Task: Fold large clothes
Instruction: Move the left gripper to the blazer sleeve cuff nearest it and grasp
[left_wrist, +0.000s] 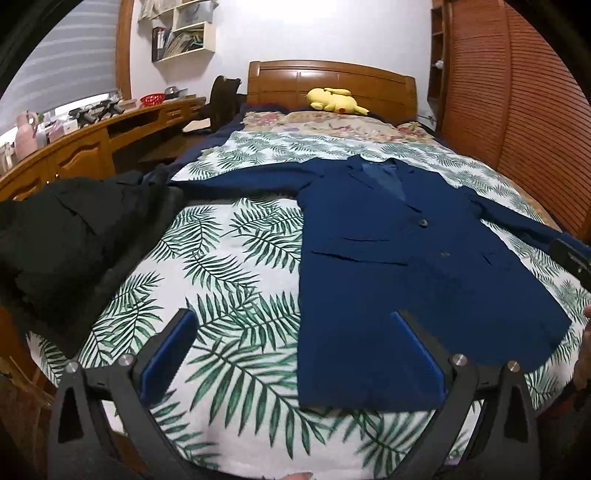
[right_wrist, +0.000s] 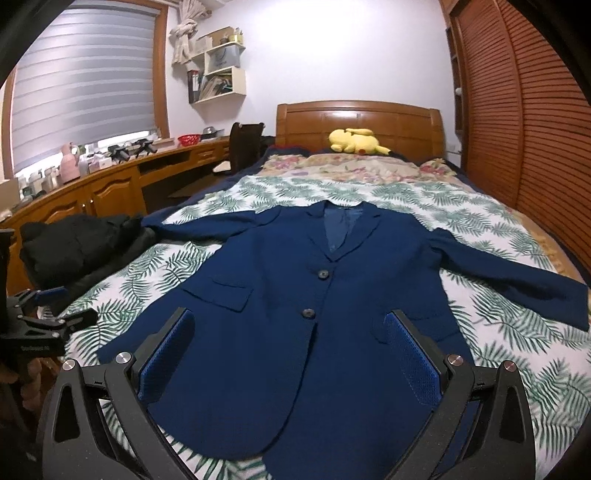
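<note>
A navy blazer lies face up and spread flat on the leaf-print bedspread, collar toward the headboard, sleeves stretched to both sides. The right tongs hang released over its lower front, gripping nothing. The left tongs are likewise spread wide at the blazer's left hem edge. A black garment sits heaped at centre left.

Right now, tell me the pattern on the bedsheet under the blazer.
White bedsheet printed with green palm fronds; clearest in the left wrist view.
</note>
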